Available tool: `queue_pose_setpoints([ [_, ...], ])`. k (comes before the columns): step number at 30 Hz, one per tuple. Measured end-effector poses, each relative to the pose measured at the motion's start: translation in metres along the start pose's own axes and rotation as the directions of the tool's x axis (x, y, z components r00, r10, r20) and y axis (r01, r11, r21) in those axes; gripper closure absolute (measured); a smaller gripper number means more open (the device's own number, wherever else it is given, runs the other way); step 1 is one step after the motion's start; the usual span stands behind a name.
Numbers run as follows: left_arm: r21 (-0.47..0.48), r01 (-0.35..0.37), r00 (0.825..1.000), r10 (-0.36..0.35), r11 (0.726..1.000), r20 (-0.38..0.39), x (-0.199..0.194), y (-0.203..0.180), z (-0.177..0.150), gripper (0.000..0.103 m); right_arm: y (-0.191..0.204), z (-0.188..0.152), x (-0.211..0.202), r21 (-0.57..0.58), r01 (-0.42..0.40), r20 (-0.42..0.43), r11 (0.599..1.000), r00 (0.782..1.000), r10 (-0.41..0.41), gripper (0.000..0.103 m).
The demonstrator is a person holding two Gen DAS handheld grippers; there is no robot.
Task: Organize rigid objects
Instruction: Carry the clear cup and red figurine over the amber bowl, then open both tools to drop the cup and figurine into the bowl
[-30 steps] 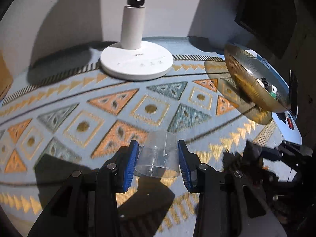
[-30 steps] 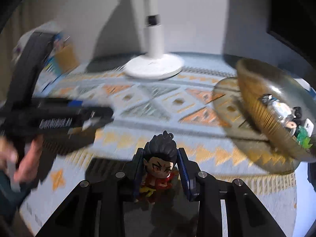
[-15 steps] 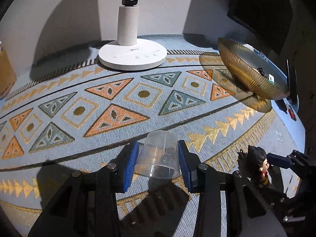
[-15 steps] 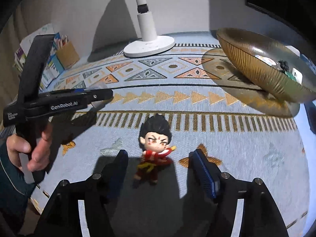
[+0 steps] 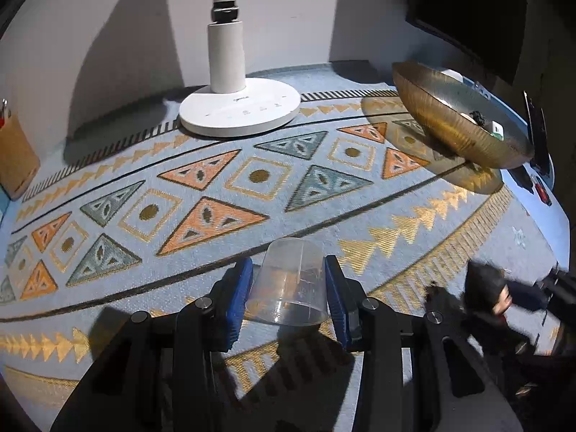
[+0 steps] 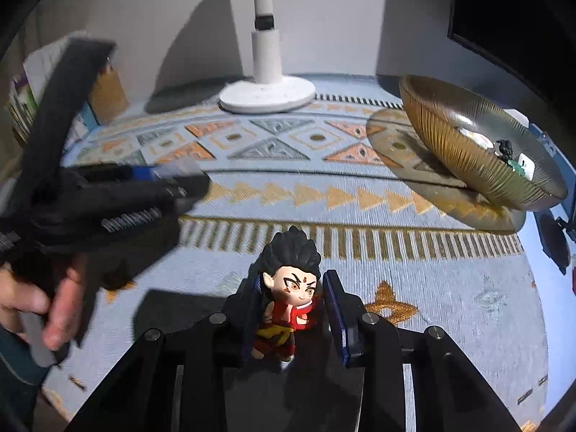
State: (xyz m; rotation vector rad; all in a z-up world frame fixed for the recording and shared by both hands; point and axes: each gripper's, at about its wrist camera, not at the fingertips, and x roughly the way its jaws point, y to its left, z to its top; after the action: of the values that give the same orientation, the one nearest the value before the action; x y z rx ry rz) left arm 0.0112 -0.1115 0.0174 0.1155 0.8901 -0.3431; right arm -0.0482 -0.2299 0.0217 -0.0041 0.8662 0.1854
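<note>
My left gripper (image 5: 288, 288) is shut on a clear plastic cup (image 5: 288, 284), held upside down a little above the patterned mat (image 5: 252, 180). My right gripper (image 6: 293, 306) is shut on a small figurine (image 6: 291, 288) with black hair and a red outfit, near the mat's front. The figurine also shows blurred at the lower right of the left wrist view (image 5: 486, 288). A ribbed golden bowl (image 6: 468, 144) with small items in it stands at the right; it also shows in the left wrist view (image 5: 453, 126). The left gripper shows blurred at the left of the right wrist view (image 6: 172, 176).
A white lamp base (image 5: 239, 111) with its post stands at the back middle by the wall. A brown holder (image 5: 16, 154) stands at the far left, with books behind it (image 6: 21, 100). Dark devices (image 5: 538, 136) lie at the right edge.
My right gripper opened, let the figurine stand on the mat half a second ago, and has now closed on it again. The left gripper with the cup has shifted a little.
</note>
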Motion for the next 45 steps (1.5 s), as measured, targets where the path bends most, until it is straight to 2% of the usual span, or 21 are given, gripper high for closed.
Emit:
queue_pose_setpoints([
  [3, 0.018, 0.024, 0.999, -0.025, 1.000, 0.029, -0.016, -0.010, 0.013, 0.066, -0.017, 0.016, -0.024, 0.020, 0.006, 0.058, 1.000, 0.998, -0.007, 0.070],
  [6, 0.025, 0.073, 0.991, -0.075, 0.997, 0.110, -0.044, -0.022, 0.042, 0.066, -0.044, 0.040, -0.054, 0.050, 0.033, 0.132, 0.998, 0.990, -0.040, 0.070],
  [9, 0.067, 0.205, 0.959, -0.214, 0.976, 0.188, -0.075, -0.042, 0.080, 0.066, -0.080, 0.073, -0.080, 0.086, 0.052, 0.150, 0.995, 0.987, -0.065, 0.070],
  [12, 0.136, 0.263, 0.924, -0.289, 0.955, 0.249, -0.098, -0.073, 0.125, 0.066, -0.119, 0.100, -0.110, 0.154, 0.109, 0.223, 0.982, 0.964, -0.142, 0.070],
  [14, 0.161, 0.302, 0.903, -0.336, 0.940, 0.269, -0.102, -0.090, 0.151, 0.066, -0.145, 0.114, -0.129, 0.215, 0.196, 0.266, 0.957, 0.931, -0.250, 0.070],
  [16, 0.181, 0.294, 0.898, -0.336, 0.938, 0.285, -0.097, -0.106, 0.169, 0.066, -0.166, 0.121, -0.138, 0.265, 0.239, 0.275, 0.934, 0.910, -0.310, 0.070],
  [20, 0.159, 0.296, 0.907, -0.330, 0.942, 0.262, -0.058, -0.135, 0.200, 0.066, -0.207, 0.131, -0.135, 0.362, 0.300, 0.270, 0.883, 0.873, -0.407, 0.070],
  [22, 0.147, 0.288, 0.919, -0.316, 0.946, 0.236, -0.037, -0.145, 0.204, 0.066, -0.221, 0.134, -0.122, 0.387, 0.333, 0.241, 0.860, 0.863, -0.443, 0.070],
  [23, 0.141, 0.286, 0.928, -0.311, 0.948, 0.205, -0.019, -0.151, 0.206, 0.066, -0.228, 0.133, -0.109, 0.402, 0.352, 0.207, 0.845, 0.865, -0.458, 0.070],
  [26, 0.129, 0.271, 0.948, -0.288, 0.954, 0.137, 0.020, -0.163, 0.202, 0.066, -0.252, 0.129, -0.073, 0.438, 0.331, 0.131, 0.836, 0.897, -0.423, 0.070],
  [28, 0.119, 0.272, 0.954, -0.284, 0.955, 0.100, 0.039, -0.164, 0.199, 0.066, -0.262, 0.125, -0.053, 0.447, 0.330, 0.088, 0.831, 0.909, -0.408, 0.070],
  [31, 0.106, 0.273, 0.958, -0.281, 0.956, 0.062, 0.062, -0.167, 0.195, 0.066, -0.271, 0.118, -0.029, 0.448, 0.345, 0.033, 0.825, 0.916, -0.401, 0.070],
  [36, 0.092, 0.280, 0.959, -0.282, 0.955, 0.010, 0.086, -0.168, 0.191, 0.066, -0.279, 0.112, -0.003, 0.460, 0.324, -0.010, 0.827, 0.933, -0.360, 0.070],
  [42, 0.085, 0.293, 0.956, -0.292, 0.952, -0.025, 0.100, -0.171, 0.187, 0.065, -0.284, 0.107, 0.014, 0.468, 0.342, -0.057, 0.815, 0.932, -0.358, 0.070],
  [45, 0.075, 0.297, 0.955, -0.295, 0.952, -0.032, 0.099, -0.171, 0.188, 0.052, -0.292, 0.106, 0.018, 0.483, 0.349, -0.074, 0.803, 0.930, -0.360, 0.067],
])
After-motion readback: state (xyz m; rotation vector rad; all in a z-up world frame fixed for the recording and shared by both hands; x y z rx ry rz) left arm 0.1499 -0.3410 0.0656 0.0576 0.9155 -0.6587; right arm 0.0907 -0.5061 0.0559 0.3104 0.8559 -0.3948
